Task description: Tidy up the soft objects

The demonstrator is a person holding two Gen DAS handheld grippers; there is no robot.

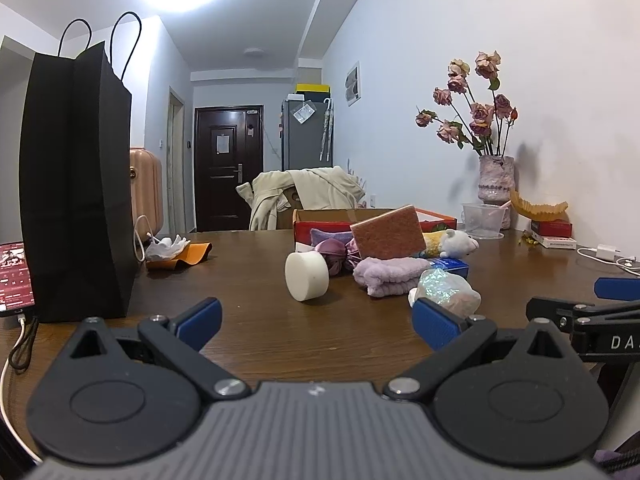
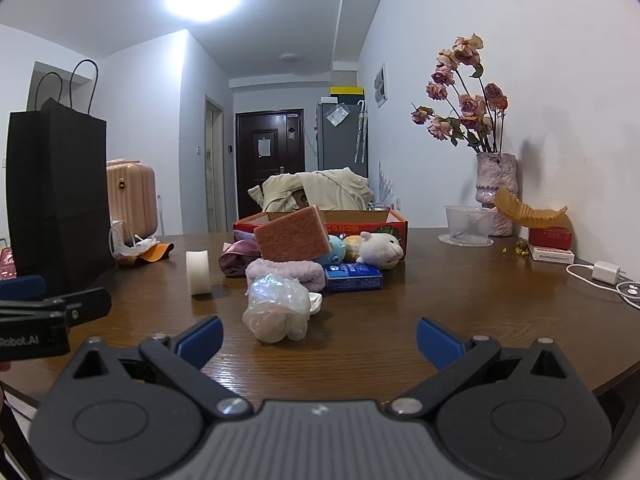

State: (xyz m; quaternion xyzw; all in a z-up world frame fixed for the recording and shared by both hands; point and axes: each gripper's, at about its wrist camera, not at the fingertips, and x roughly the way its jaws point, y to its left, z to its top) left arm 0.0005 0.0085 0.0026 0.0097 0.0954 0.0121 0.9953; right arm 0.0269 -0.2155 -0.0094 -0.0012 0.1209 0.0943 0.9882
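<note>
A heap of soft things lies mid-table: a white foam cylinder (image 1: 307, 276) (image 2: 198, 272), a lilac towel (image 1: 390, 275) (image 2: 286, 271), a brown sponge (image 1: 387, 232) (image 2: 294, 233) leaning upright, purple satin cloth (image 1: 333, 253) (image 2: 239, 257), a white plush (image 1: 460, 242) (image 2: 380, 251), and a crinkly plastic-wrapped bundle (image 1: 448, 290) (image 2: 278, 307). Behind them stands a red cardboard box (image 1: 434, 218) (image 2: 360, 225). My left gripper (image 1: 316, 320) is open, short of the cylinder. My right gripper (image 2: 319, 338) is open, just short of the wrapped bundle. Neither holds anything.
A tall black paper bag (image 1: 76, 184) (image 2: 56, 192) stands at the left, a phone (image 1: 14, 276) beside it. A vase of dried roses (image 2: 496, 188), a clear plastic cup (image 2: 468, 224), small boxes and a white charger (image 2: 606, 272) line the right wall. A blue box (image 2: 352, 277) adjoins the pile.
</note>
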